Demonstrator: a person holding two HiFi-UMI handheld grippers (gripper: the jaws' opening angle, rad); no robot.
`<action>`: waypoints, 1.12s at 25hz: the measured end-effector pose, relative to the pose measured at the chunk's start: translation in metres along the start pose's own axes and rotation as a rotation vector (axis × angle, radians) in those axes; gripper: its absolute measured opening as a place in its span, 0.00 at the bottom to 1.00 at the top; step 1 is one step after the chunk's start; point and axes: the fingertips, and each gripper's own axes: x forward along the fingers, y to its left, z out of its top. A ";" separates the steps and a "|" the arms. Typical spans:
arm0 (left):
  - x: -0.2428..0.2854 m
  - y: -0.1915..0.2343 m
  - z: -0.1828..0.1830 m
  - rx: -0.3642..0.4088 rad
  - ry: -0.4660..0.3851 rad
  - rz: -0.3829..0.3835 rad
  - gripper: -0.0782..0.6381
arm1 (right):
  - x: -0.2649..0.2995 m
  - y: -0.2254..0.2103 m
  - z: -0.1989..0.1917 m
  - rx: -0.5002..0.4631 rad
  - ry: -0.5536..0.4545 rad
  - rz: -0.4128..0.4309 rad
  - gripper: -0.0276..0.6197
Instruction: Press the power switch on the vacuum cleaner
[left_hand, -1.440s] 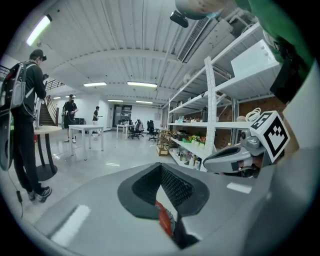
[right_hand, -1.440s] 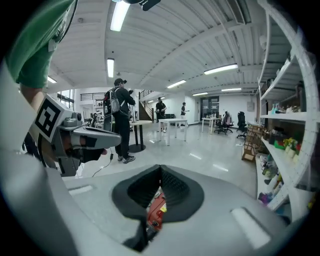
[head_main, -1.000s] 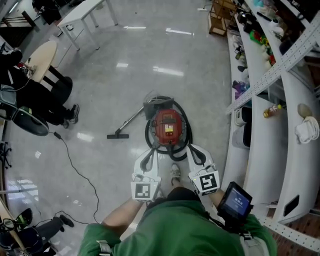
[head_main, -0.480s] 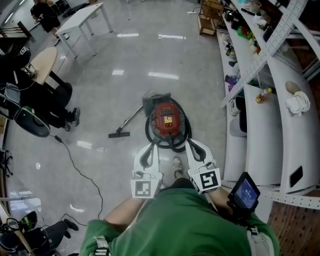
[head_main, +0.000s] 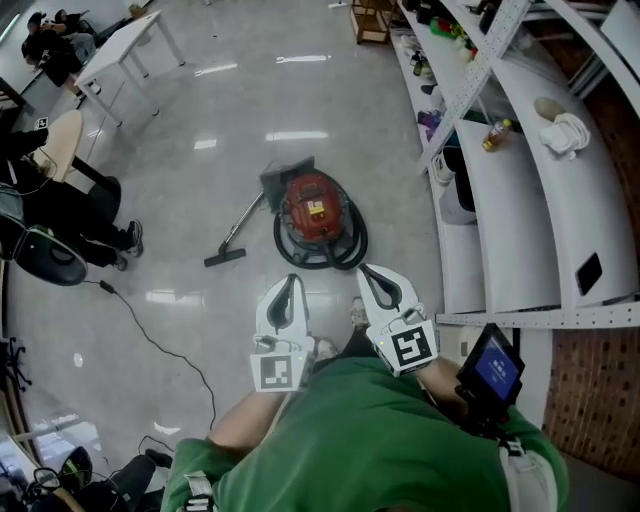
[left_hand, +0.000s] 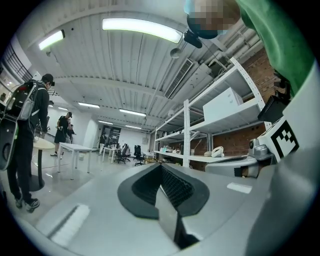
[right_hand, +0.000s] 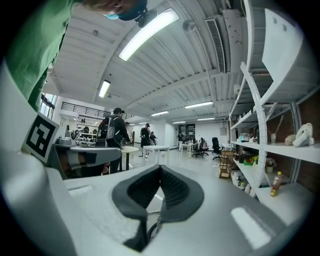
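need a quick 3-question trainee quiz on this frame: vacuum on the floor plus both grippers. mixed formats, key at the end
1. True or false: the right gripper is clamped on the black hose that loops around the red vacuum cleaner.
2. How do the left gripper's jaws stand? A. apart, nothing between them. B. together, nothing between them. C. clamped on the hose.
3. Fill in: in the head view, the floor nozzle lies on the floor to the ___ of the vacuum cleaner.

Key
1. False: its jaws are together with nothing between them.
2. B
3. left
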 end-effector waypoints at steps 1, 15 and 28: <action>-0.003 -0.001 0.000 0.000 0.000 -0.001 0.12 | -0.002 0.003 0.001 0.001 -0.001 0.002 0.05; -0.006 -0.047 0.003 0.041 0.001 0.009 0.12 | -0.043 -0.021 0.006 0.013 -0.037 0.021 0.05; -0.008 -0.071 0.000 0.021 0.013 0.027 0.12 | -0.066 -0.038 -0.008 0.021 -0.025 0.022 0.05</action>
